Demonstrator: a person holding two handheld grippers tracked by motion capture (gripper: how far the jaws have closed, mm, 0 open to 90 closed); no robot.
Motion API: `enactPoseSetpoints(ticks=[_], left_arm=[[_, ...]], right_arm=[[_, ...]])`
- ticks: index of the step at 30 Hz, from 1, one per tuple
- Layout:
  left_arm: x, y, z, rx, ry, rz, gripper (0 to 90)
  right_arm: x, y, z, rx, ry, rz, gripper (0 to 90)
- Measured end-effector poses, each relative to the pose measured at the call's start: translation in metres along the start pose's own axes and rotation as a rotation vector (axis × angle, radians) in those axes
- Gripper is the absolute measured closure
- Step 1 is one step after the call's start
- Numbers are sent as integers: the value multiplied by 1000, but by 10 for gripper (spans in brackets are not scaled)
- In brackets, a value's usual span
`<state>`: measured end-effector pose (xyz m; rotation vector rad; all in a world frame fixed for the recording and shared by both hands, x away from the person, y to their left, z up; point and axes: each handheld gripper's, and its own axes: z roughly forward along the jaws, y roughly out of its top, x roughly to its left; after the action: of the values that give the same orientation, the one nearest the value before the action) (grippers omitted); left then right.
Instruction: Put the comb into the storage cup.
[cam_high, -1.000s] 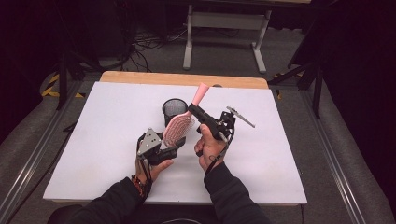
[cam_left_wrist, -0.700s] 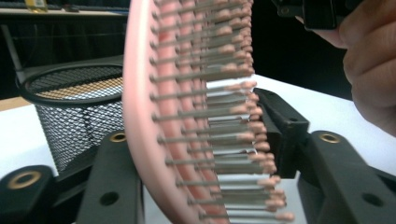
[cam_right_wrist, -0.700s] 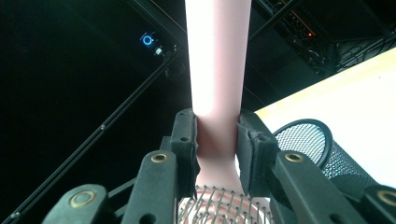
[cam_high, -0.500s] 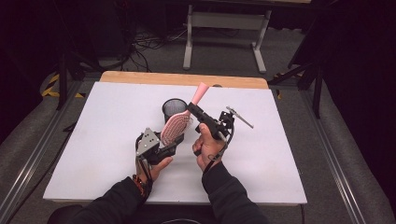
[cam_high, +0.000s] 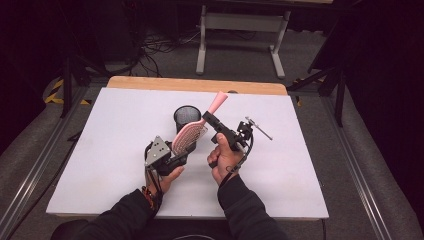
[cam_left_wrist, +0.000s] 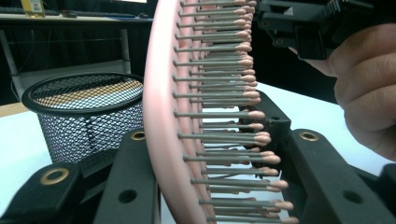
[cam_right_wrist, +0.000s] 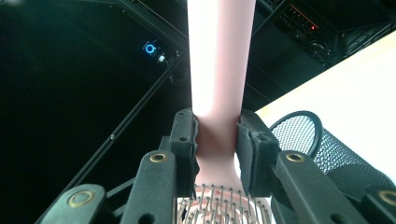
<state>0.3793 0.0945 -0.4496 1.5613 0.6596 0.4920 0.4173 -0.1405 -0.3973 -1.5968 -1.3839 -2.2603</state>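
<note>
A pink hairbrush (cam_high: 189, 137) is held in the air over the white table (cam_high: 110, 140), handle pointing up and away. My right gripper (cam_high: 207, 117) is shut on the handle just above the head; in the right gripper view the pads (cam_right_wrist: 184, 140) press both sides of the pink handle (cam_right_wrist: 219, 56). My left gripper (cam_high: 181, 156) grips the lower end of the head. In the left gripper view the brush (cam_left_wrist: 163, 116) stands between the jaws, back against one, bristle tips against the other. A black mesh cup (cam_high: 186, 114) stands upright just behind the brush.
The mesh cup (cam_left_wrist: 79, 107) is close behind the left jaw and at the right in the right gripper view (cam_right_wrist: 322, 149). A wooden strip (cam_high: 195, 85) runs along the table's far edge. Beyond it stand a metal frame (cam_high: 240, 22) and floor cables.
Hardly anything: both hands and the brush have shifted only slightly, with the same grips kept.
</note>
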Motion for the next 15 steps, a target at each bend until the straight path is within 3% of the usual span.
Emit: enactPoseSetpoints(ticks=[11,15], left_arm=[[1,2,-1,5,-2,17,621],[1,5,-3,2,11,52,626]], right_arm=[[-7,-2,-1,-3,-6,34,695],[-10,-3,-2,1,-7,54,688]])
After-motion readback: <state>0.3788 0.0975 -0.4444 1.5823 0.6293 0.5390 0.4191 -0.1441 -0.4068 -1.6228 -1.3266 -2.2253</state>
